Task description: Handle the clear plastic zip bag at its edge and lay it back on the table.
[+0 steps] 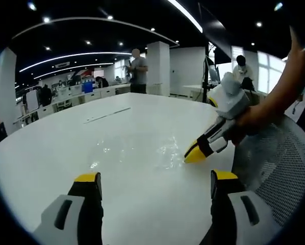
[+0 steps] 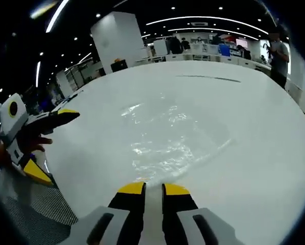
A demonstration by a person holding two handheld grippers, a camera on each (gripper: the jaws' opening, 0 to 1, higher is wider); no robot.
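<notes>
Here the clear plastic zip bag (image 2: 168,132) lies flat mid-frame on the white table (image 2: 254,168). The right gripper (image 2: 153,190), jaws narrowed, pinches its near edge at lower centre; the left gripper (image 1: 155,182) hangs wide and empty. Releasing appears to remain.

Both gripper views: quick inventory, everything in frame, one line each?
Clear plastic zip bag: 1, transparent and glossy, flat on the table, near edge at the right claw's tips.
Large white table: 1, white, under the bag.
Grey mesh chair back: 1, grey, beside the table's edge.
White square pillar: 1, white, office background.
Thin dark strip: 1, on the far tabletop; cannot tell what it is.
People: a few, one standing by the pillar.
Left claw: 1, yellow-tipped, jaws wide apart above the table.
Right claw: 1, yellow-tipped, jaws nearly together at the bag's edge.
</notes>
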